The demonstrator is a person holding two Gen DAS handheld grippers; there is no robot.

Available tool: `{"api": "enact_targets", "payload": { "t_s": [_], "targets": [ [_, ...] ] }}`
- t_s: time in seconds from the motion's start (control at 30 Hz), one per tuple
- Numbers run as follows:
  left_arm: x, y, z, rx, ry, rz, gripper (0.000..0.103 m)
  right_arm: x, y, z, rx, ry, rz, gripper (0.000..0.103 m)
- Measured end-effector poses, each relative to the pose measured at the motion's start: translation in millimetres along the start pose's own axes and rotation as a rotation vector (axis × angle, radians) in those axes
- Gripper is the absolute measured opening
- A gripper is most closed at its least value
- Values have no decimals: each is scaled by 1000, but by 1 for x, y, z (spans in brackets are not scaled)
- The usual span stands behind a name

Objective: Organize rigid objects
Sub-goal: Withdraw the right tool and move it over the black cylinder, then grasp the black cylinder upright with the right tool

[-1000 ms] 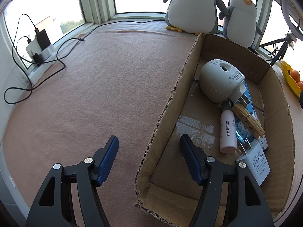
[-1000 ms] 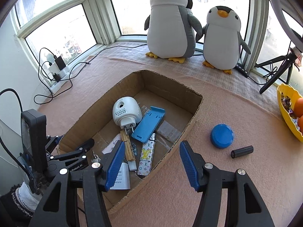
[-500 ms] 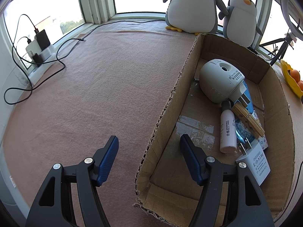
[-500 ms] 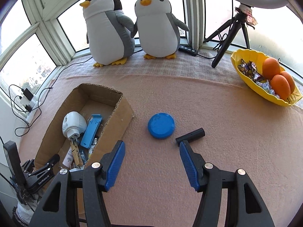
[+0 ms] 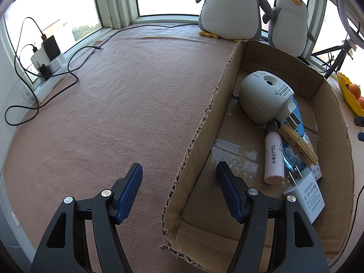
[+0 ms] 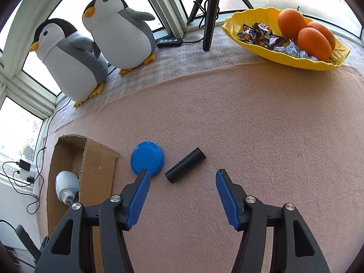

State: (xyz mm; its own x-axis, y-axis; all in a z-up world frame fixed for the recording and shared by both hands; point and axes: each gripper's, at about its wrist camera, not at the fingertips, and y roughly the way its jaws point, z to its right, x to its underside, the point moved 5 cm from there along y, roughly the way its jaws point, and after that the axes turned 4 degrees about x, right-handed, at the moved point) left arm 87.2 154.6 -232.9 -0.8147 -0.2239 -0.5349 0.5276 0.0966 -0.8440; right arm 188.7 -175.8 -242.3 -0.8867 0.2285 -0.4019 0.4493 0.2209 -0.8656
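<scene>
A cardboard box (image 5: 202,122) holds a white plug-in device (image 5: 261,100), a pink tube (image 5: 274,157), a wooden clothespin (image 5: 298,144), a white charger (image 5: 306,195) and a blue item beneath them. My left gripper (image 5: 179,178) is open and empty, straddling the box's left wall near its front corner. In the right wrist view a blue round lid (image 6: 147,158) and a black cylinder (image 6: 185,165) lie on the pink cloth right of the box (image 6: 97,170). My right gripper (image 6: 183,187) is open and empty, just in front of the cylinder.
Two plush penguins (image 6: 95,43) stand by the window. A yellow dish (image 6: 284,52) with oranges and sweets sits at the far right beside a tripod leg (image 6: 210,20). A power strip with chargers and cables (image 5: 45,54) lies at the left.
My right gripper has swung away from the box to the right and come down close to the blue lid and black cylinder. My left gripper has stayed still.
</scene>
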Motion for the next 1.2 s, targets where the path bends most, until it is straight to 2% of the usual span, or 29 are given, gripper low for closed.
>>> {"api": "enact_targets", "payload": {
  "t_s": [0.33, 0.5, 0.83, 1.2],
  "targets": [
    [0, 0, 0, 0, 0, 0, 68, -8, 25, 1, 20, 46, -49, 45],
    [0, 0, 0, 0, 0, 0, 68, -12, 33, -2, 46, 38, -59, 36],
    [0, 0, 0, 0, 1, 0, 68, -15, 47, -6, 106, -13, -86, 30],
    [0, 0, 0, 0, 1, 0, 68, -10, 46, -1, 121, -89, -103, 15]
  ]
}}
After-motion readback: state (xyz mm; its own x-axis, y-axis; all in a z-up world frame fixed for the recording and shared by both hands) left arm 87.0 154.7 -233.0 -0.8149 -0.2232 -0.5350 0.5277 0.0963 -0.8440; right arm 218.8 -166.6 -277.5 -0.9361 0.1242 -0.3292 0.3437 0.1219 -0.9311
